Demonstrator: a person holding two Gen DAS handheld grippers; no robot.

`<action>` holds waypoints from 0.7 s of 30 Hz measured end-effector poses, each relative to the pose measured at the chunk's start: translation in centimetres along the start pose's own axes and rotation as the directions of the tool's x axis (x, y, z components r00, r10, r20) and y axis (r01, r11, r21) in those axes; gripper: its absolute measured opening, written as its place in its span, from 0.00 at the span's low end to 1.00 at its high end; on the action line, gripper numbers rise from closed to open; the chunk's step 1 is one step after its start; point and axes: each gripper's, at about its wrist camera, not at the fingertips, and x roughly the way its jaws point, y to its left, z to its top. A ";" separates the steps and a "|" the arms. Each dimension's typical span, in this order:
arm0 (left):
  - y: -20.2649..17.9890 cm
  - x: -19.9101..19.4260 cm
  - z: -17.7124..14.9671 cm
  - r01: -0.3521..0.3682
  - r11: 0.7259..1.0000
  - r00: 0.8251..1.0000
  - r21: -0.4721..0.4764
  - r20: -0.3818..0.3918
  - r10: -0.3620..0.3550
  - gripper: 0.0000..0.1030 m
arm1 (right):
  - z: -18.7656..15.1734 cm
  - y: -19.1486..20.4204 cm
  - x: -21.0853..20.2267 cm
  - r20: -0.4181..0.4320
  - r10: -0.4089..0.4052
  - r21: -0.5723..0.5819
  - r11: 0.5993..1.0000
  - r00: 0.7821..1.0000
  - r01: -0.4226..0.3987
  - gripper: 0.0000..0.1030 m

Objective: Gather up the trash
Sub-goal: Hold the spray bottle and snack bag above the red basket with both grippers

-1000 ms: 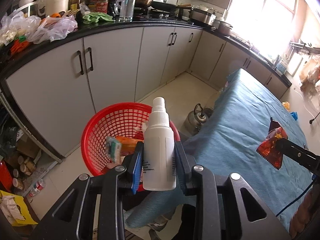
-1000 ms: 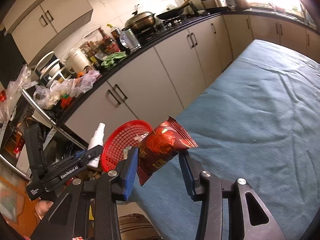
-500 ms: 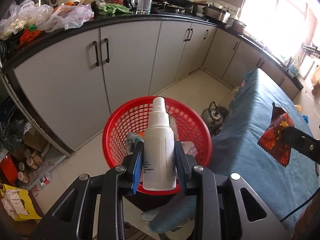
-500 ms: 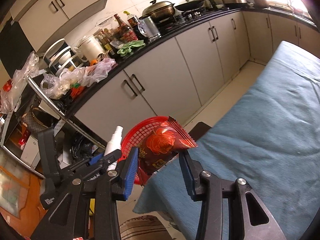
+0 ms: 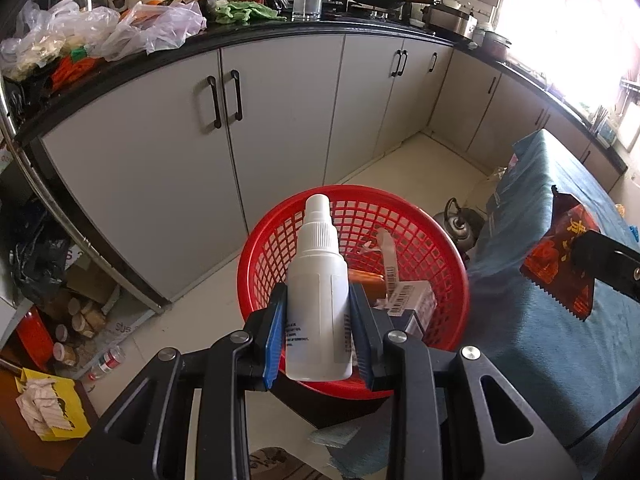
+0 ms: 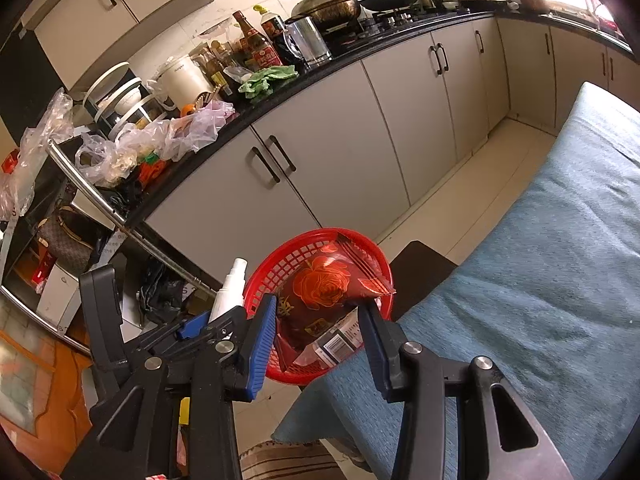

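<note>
Kitchen floor: one red basket. Two hand-held grippers: left clamps spray bottle, right snack packet.

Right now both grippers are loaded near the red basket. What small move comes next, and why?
Probably open the left gripper to drop the white spray bottle: it seems to sit above the red basket, which already holds trash. The right gripper, holding the red snack packet, can follow.

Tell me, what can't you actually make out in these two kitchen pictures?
- Basket contents, left wrist view: partly hidden behind the spray bottle.
- Snack packet: lettering too blurred.
- Window, both views: washed out by glare.
- Basket, right wrist view: interior covered by the snack packet.
</note>
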 end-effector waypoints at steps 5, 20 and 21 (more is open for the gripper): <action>-0.1 0.2 0.0 -0.007 1.000 1.000 0.015 0.004 0.007 0.28 | 0.1 0.1 0.7 -0.012 0.002 0.001 1.000 1.000 -0.002 0.44; 0.4 1.5 -0.1 -0.007 1.000 1.000 0.011 -0.023 0.007 0.28 | 0.5 0.0 2.5 -0.034 -0.009 0.010 1.000 0.999 0.010 0.44; 0.5 1.6 -0.1 -0.006 1.000 1.000 0.010 -0.024 0.006 0.28 | 0.5 -0.1 2.7 -0.036 -0.011 0.012 1.000 0.999 0.012 0.44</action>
